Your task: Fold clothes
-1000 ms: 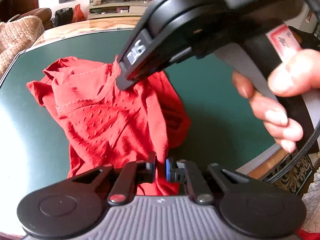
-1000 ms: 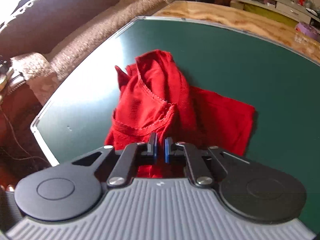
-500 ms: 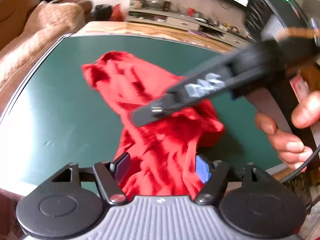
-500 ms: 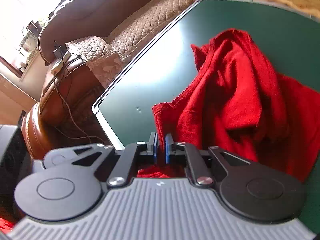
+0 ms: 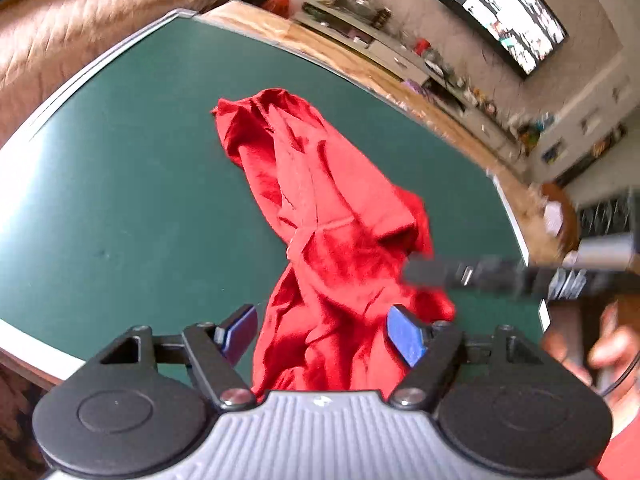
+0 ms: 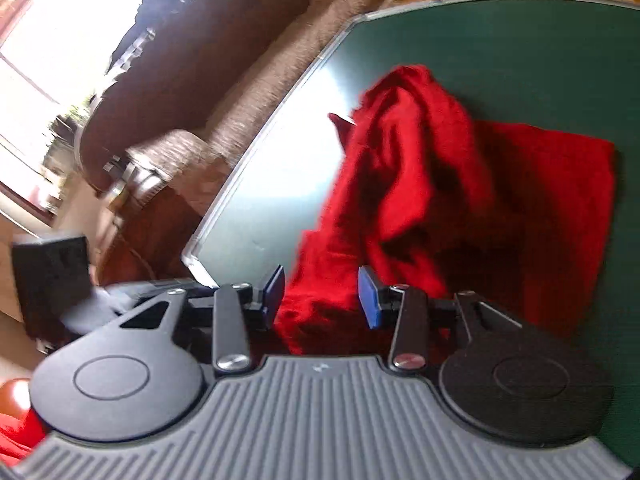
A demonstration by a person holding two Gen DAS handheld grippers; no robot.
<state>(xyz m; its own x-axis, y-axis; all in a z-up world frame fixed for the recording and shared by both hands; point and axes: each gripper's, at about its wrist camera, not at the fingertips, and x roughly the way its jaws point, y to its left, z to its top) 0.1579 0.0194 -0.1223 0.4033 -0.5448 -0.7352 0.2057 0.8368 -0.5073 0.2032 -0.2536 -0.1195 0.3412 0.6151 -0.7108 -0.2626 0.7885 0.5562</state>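
**Both grippers spread around a bunched red shirt**

The left gripper point(image 5: 322, 330) has its jaws spread wide, blue pads apart, with the near end of the red shirt point(image 5: 320, 216) lying loose between them — nothing is pinched. The right gripper point(image 6: 322, 296) is the same: jaws open, red cloth passing between the pads without being clamped. The fabric between the fingers looks slack, which suggests neither tool is carrying any weight (a judgement from the drape only).

Outward from the jaws, the shirt stretches away across the green table point(image 5: 120, 184) as a rumpled ridge, its far end toward the table's middle, its near end at the table's edge closest to the person. The right gripper sits just to the right of the shirt's near end. A brown sofa point(image 6: 248, 80) stands beyond the table's left edge. The shirt is not yet flat — spreading it probably comes first.
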